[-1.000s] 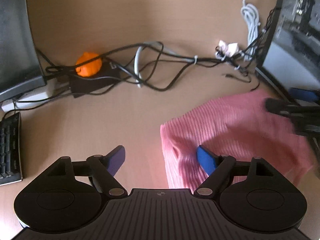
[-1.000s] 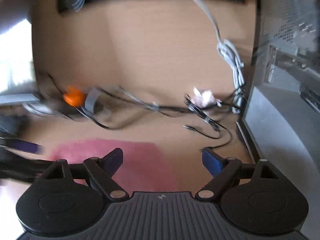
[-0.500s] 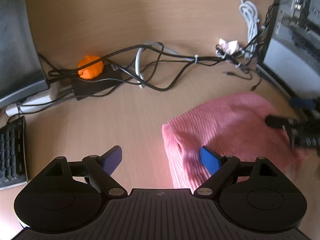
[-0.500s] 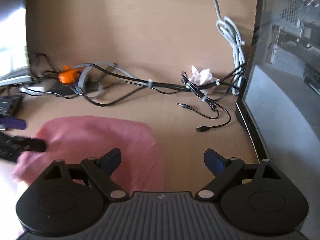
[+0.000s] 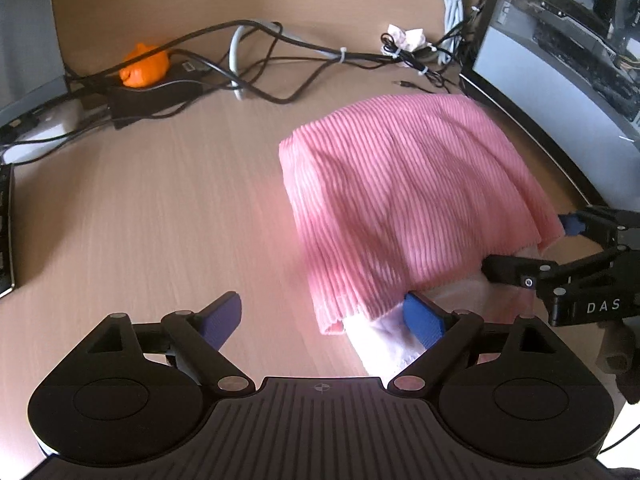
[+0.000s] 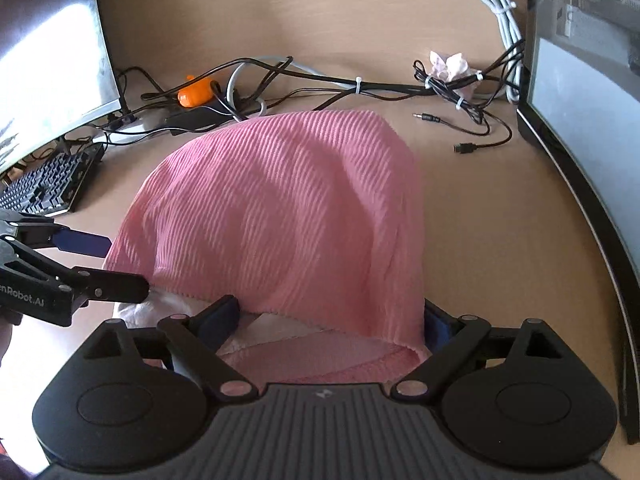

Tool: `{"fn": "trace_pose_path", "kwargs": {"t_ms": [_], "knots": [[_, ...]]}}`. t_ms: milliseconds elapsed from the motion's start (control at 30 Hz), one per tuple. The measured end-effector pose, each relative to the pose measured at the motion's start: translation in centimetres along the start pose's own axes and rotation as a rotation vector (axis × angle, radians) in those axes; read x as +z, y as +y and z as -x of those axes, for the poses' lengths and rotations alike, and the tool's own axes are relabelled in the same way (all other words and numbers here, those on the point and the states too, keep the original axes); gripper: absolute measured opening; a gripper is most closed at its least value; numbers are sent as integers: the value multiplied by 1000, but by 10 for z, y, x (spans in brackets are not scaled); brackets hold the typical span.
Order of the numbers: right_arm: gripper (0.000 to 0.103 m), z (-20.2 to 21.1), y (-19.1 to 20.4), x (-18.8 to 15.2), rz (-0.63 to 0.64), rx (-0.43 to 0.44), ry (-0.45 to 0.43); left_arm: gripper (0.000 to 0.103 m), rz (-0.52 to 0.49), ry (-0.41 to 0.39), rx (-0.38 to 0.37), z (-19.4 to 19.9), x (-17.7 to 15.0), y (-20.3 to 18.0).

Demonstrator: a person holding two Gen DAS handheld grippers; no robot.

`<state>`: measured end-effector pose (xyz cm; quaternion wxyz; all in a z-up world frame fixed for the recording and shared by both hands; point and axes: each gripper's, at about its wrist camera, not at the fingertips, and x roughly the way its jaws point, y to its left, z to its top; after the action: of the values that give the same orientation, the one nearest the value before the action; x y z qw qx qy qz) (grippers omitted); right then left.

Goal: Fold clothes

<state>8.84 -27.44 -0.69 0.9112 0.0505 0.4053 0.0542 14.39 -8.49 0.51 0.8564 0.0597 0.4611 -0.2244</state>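
A pink ribbed garment (image 5: 404, 200) lies folded on the wooden desk (image 5: 160, 208), with a white inner layer (image 5: 380, 344) showing at its near edge. My left gripper (image 5: 324, 318) hangs over the garment's near left corner. Its jaws are opening, the corner lies between them, and the pads do not press on it. My right gripper (image 6: 330, 316) stands open over the near right edge of the garment (image 6: 280, 208), with cloth between its fingers but not pinched. Each gripper also shows in the other's view: the right gripper (image 5: 532, 246) and the left gripper (image 6: 112, 264).
Tangled black cables (image 5: 280, 60), an orange lump (image 5: 144, 68) on a black adapter, a crumpled tissue (image 5: 408, 36) and a coiled white cable (image 5: 452, 0) lie behind the garment. A computer case (image 5: 560, 60) stands on the right, a monitor (image 6: 48, 60) and keyboard (image 6: 48, 184) on the left.
Both grippers have drawn back toward the garment's near edge and tipped downward. The garment now fills more of both views and its white inner layer shows. Both jaws stand slightly wider.
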Motion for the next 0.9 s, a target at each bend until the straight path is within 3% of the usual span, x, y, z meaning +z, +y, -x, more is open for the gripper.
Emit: {"fn": "trace_pose_path", "kwargs": {"t_ms": [200, 300, 400, 467, 567, 667, 700, 767, 900], "knots": [[92, 26, -1, 6, 19, -42, -78, 92, 13, -15, -32, 10, 4, 4], [92, 37, -8, 6, -6, -114, -128, 92, 1, -15, -45, 9, 2, 2], [92, 18, -14, -1, 2, -216, -69, 93, -19, 12, -17, -1, -2, 0], [92, 2, -17, -8, 4, -234, -2, 93, -17, 20, -36, -1, -2, 1], [92, 16, -26, 1, -47, -177, -20, 93, -6, 8, -114, 12, 2, 11], [93, 38, -42, 21, -163, -45, -86, 94, 98, -29, -241, 28, 16, 32], [97, 39, -46, 30, -198, 6, -97, 94, 133, -45, -269, 30, 20, 37], [103, 26, -49, 42, -220, 67, -102, 94, 158, -56, -253, 21, 29, 37], [103, -23, -46, 49, -208, 82, -33, 94, 176, -14, -225, -9, 37, 27]]}}
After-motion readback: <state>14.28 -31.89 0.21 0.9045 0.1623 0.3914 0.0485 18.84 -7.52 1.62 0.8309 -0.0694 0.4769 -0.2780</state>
